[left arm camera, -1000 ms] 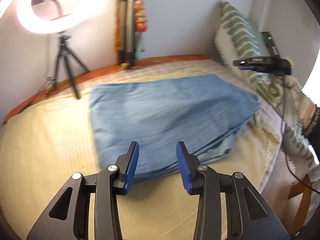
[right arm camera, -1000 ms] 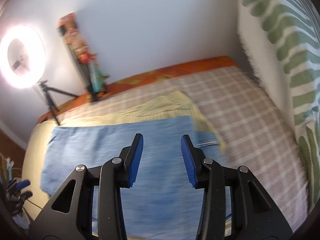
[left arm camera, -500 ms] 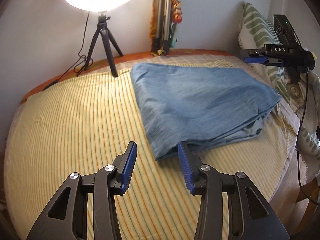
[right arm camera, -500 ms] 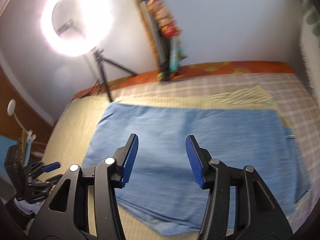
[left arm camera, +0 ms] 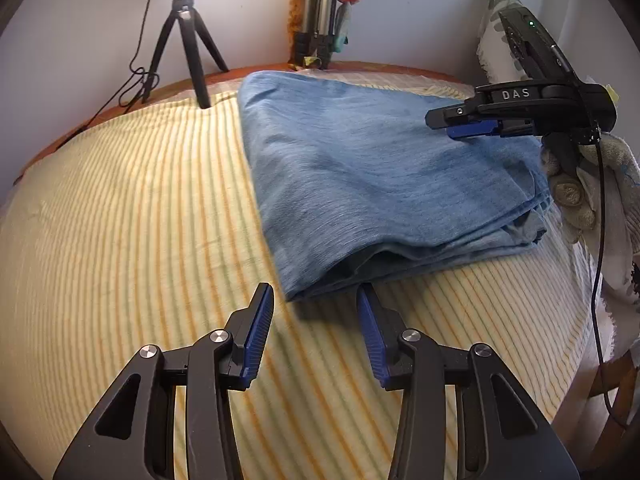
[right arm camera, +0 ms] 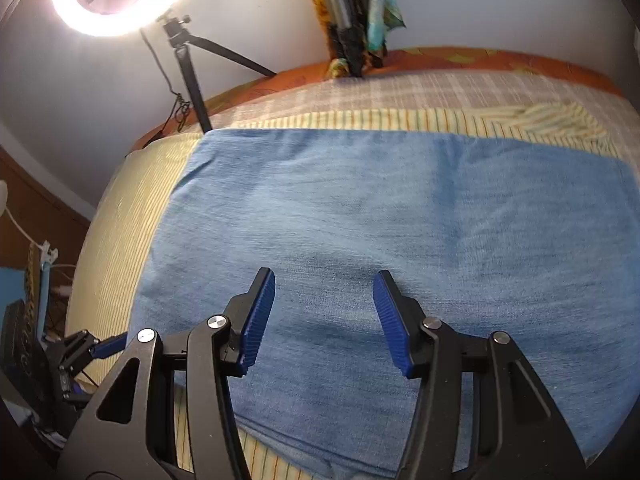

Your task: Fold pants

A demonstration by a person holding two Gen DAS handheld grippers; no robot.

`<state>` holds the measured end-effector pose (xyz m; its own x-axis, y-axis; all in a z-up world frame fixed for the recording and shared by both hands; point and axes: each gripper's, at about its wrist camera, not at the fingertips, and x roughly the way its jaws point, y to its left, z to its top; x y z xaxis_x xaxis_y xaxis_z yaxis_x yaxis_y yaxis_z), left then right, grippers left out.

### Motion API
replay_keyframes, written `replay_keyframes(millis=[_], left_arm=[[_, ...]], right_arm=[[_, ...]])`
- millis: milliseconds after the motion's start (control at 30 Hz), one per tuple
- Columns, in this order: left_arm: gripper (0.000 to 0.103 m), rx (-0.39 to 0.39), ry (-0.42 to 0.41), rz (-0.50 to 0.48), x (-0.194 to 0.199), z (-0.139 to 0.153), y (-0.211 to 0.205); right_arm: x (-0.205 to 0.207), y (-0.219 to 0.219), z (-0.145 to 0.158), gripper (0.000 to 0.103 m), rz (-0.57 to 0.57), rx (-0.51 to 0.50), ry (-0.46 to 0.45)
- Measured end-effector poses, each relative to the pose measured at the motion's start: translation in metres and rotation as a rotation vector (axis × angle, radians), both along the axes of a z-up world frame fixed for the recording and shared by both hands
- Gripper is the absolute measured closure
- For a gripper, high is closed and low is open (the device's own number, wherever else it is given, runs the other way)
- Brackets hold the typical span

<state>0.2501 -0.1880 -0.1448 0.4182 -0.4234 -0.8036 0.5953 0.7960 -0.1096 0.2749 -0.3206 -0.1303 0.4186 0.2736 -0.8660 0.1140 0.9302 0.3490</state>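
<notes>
The blue denim pants (left arm camera: 380, 184) lie folded in a flat rectangle on the yellow striped bed cover (left arm camera: 120, 240). My left gripper (left arm camera: 316, 300) is open and empty, just in front of the near left corner of the pants, low over the cover. My right gripper (right arm camera: 324, 284) is open and empty, hovering over the middle of the pants (right arm camera: 400, 232). In the left wrist view the right gripper (left arm camera: 452, 120) shows from the side above the far right of the pants, held by a gloved hand (left arm camera: 580, 184). The left gripper (right arm camera: 108, 348) shows at the lower left of the right wrist view.
A ring light on a black tripod (left arm camera: 188, 40) stands at the far edge of the bed. A bundle of folded stands (left arm camera: 320, 12) leans on the wall. A green-patterned pillow (left arm camera: 496, 12) is at the right. A checked sheet (right arm camera: 400, 88) lies behind the pants.
My left gripper has drawn back and to the left, off the pants to their near corner. My right gripper has swung left and now sits over the middle of the pants. Both stay open.
</notes>
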Motion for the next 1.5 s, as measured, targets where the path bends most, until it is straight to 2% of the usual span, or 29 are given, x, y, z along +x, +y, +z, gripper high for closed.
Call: replay_keyframes(millis=[167, 267, 433, 500, 567, 667, 700, 767, 867, 967, 1033, 1067, 1100, 1167, 1200, 1300, 1400, 1500], left_arm=[[0.06, 0.024, -0.03, 0.008, 0.001, -0.004, -0.017], [0.06, 0.002, -0.022, 0.041, 0.006, -0.004, -0.016], [0.058, 0.009, -0.077, 0.143, 0.012, -0.004, -0.009], [0.065, -0.012, -0.087, 0.194, 0.018, -0.002, 0.002], [0.068, -0.052, -0.072, 0.233, 0.023, -0.001, 0.016], [0.068, -0.061, -0.053, 0.244, 0.024, -0.004, 0.025], [0.071, -0.064, -0.047, 0.236, 0.021, -0.004, 0.026], [0.072, -0.051, -0.065, 0.221, 0.014, 0.0, 0.026], [0.073, -0.068, -0.063, 0.164, -0.001, 0.01, 0.032], [0.073, -0.14, -0.092, 0.166, -0.005, 0.035, 0.044], [0.073, -0.165, -0.127, 0.133, -0.002, 0.052, 0.039], [0.073, -0.166, -0.137, 0.123, 0.001, 0.056, 0.035], [0.073, -0.184, -0.13, 0.105, 0.006, 0.058, 0.028], [0.073, -0.207, -0.096, 0.084, 0.016, 0.053, 0.017], [0.074, -0.195, -0.092, 0.079, 0.02, 0.048, 0.011], [0.077, -0.081, -0.063, 0.093, 0.037, 0.023, -0.005], [0.077, -0.031, 0.031, 0.122, 0.047, -0.007, 0.002], [0.077, -0.045, 0.009, 0.103, 0.039, -0.01, 0.007]], right_arm=[[0.002, -0.007, -0.01, 0.049, -0.027, 0.015, 0.022], [0.003, -0.006, -0.01, 0.049, -0.028, 0.007, 0.026], [0.003, -0.004, -0.005, 0.049, -0.031, -0.003, 0.017], [0.003, -0.003, -0.004, 0.049, -0.027, -0.005, 0.019], [0.001, -0.001, -0.001, 0.049, -0.017, -0.01, 0.016], [0.002, 0.006, -0.004, 0.049, 0.03, -0.059, 0.039], [0.003, 0.008, -0.005, 0.049, 0.043, -0.082, 0.05], [0.005, 0.013, -0.002, 0.049, 0.064, -0.129, 0.051], [0.011, 0.021, 0.015, 0.049, 0.087, -0.1, 0.009], [0.025, 0.038, 0.036, 0.049, 0.137, -0.058, -0.06], [0.04, 0.055, 0.045, 0.063, 0.187, 0.004, -0.101], [0.049, 0.063, 0.046, 0.078, 0.205, 0.042, -0.105], [0.062, 0.072, 0.044, 0.087, 0.231, 0.088, -0.096], [0.082, 0.09, 0.038, 0.088, 0.274, 0.114, -0.078], [0.092, 0.098, 0.033, 0.088, 0.291, 0.112, -0.065], [0.115, 0.114, 0.014, 0.088, 0.324, 0.141, -0.016], [0.129, 0.128, -0.004, 0.088, 0.351, 0.093, 0.008], [0.149, 0.13, -0.027, 0.088, 0.306, 0.032, 0.042]])
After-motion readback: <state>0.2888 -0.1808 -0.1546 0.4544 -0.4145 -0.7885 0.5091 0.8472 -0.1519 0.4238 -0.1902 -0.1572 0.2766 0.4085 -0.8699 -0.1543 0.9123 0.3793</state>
